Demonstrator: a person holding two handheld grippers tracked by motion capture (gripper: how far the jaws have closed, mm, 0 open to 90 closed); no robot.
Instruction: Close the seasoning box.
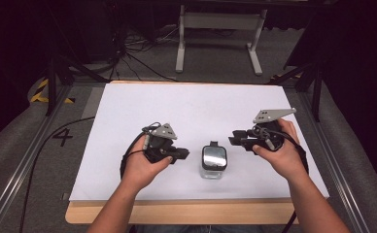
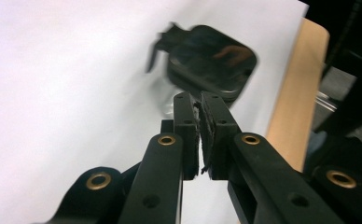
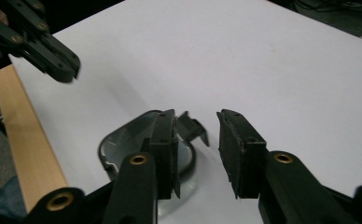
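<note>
A clear square container with a dark glossy lid [image 1: 214, 158] stands on the white sheet between my two grippers. A small black latch tab [image 3: 193, 127] sticks out from its far side. My left gripper [image 1: 182, 154] sits just left of the container, jaws pressed together with nothing between them; its own view has the lid [image 2: 209, 60] right beyond the fingertips [image 2: 200, 103]. On the container's right, my right gripper [image 1: 234, 138] points inward with its jaws apart. In its own view, that gripper [image 3: 195, 135] straddles the latch tab above the lid [image 3: 128, 137].
The white sheet [image 1: 186, 107] covers most of a wooden table, whose bare edge [image 1: 177, 211] runs along the near side. Metal rails flank the table. A white stand [image 1: 220, 29] and loose cables lie on the carpet beyond. The left gripper's jaws [image 3: 53, 58] appear far off in the right gripper view.
</note>
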